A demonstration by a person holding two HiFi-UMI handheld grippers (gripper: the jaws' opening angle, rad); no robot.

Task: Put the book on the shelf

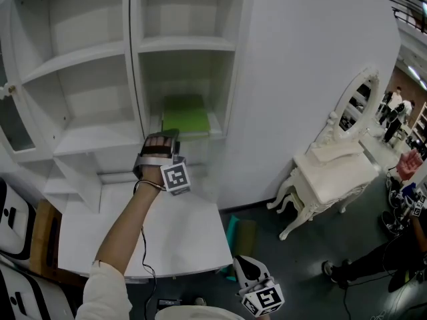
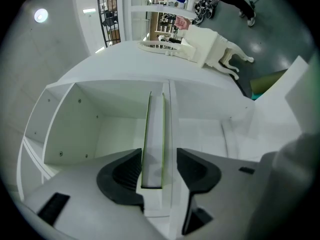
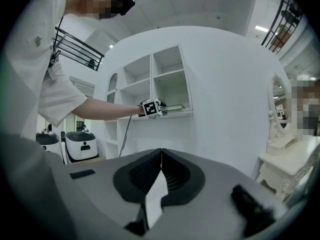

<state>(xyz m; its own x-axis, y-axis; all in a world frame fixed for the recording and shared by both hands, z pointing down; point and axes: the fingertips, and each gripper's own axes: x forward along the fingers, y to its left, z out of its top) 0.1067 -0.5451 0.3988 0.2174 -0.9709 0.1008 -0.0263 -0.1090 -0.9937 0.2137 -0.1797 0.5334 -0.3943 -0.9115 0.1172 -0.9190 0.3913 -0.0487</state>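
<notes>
A green book [image 1: 187,119] lies flat in the right-hand compartment of the white shelf unit [image 1: 183,44], at its front edge. My left gripper [image 1: 162,139] reaches level into that compartment at the book's near end. In the left gripper view the book [image 2: 156,129] shows edge-on between the jaws of the left gripper [image 2: 159,156]; the left pad is against it and a gap shows at the right pad, so the jaws stand open around it. My right gripper [image 3: 161,151] is shut and empty, held low by the table's front [image 1: 248,265].
A white table [image 1: 180,239] stands below the shelf. A white dressing table with an oval mirror [image 1: 333,179] is at the right against the wall. Two white-and-black machines [image 1: 13,219] sit at the left. People stand in the far background at the right.
</notes>
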